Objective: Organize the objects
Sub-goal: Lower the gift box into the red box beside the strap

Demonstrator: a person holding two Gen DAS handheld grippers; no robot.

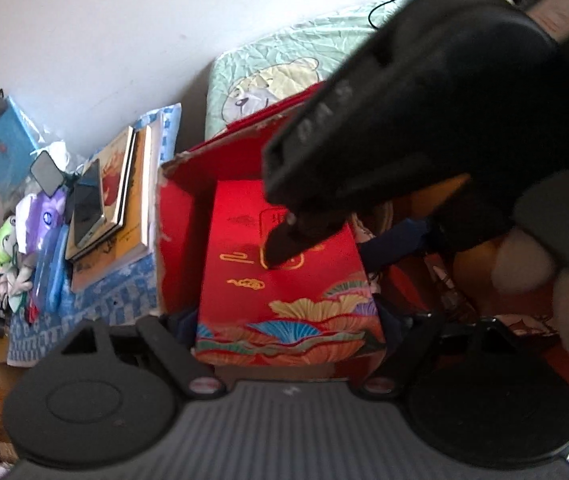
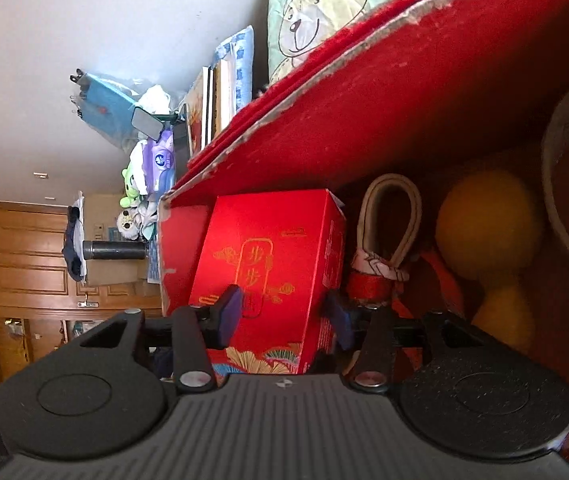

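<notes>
Right gripper (image 2: 282, 314) clamps small red box (image 2: 268, 256) inside big red carton (image 2: 424, 92), beside yellow balls (image 2: 488, 220). Left gripper (image 1: 284, 322) straddles same box; grip unclear.

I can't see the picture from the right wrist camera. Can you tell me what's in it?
The right gripper has its two blue-padded fingers either side of a small red gift box with gold patterns, standing inside a big red cardboard box. Beside it in the box lie a beige looped strap and something round and yellow.
</notes>
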